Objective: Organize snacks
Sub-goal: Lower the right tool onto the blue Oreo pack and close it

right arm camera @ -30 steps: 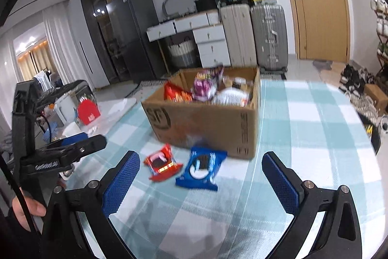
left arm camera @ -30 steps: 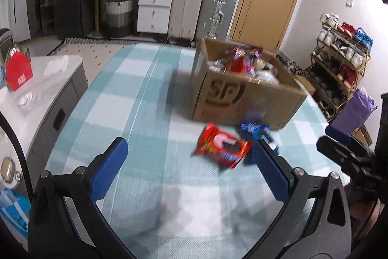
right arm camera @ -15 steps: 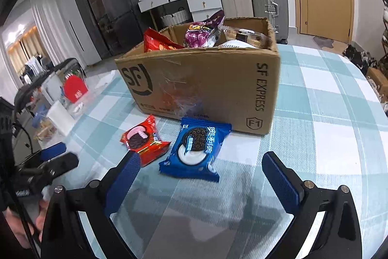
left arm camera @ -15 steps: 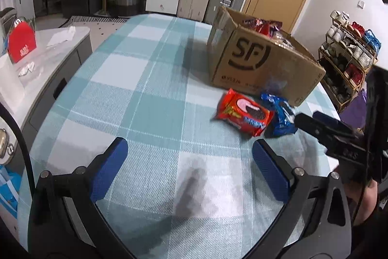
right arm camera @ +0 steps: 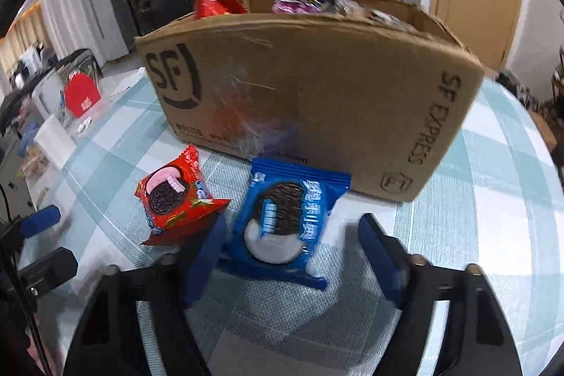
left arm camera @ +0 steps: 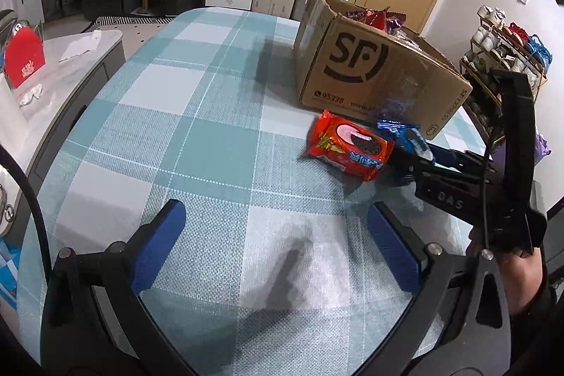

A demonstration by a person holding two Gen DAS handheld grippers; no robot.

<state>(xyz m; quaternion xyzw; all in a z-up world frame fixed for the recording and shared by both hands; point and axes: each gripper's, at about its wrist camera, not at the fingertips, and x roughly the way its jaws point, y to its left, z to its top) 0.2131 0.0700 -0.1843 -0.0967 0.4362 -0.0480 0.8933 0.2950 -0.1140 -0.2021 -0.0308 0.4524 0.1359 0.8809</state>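
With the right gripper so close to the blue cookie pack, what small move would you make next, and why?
Probably close the right gripper on the blue cookie pack. Its open fingers already straddle the pack's near end, which lies flat on the tablecloth beside the red pack, before the cardboard box.

Both black plastic two-finger grippers, left (left arm camera: 275,245) and right (right arm camera: 292,256), carry blue rectangular pads, silver screws, thin black cables; the right's body reads "DAS".
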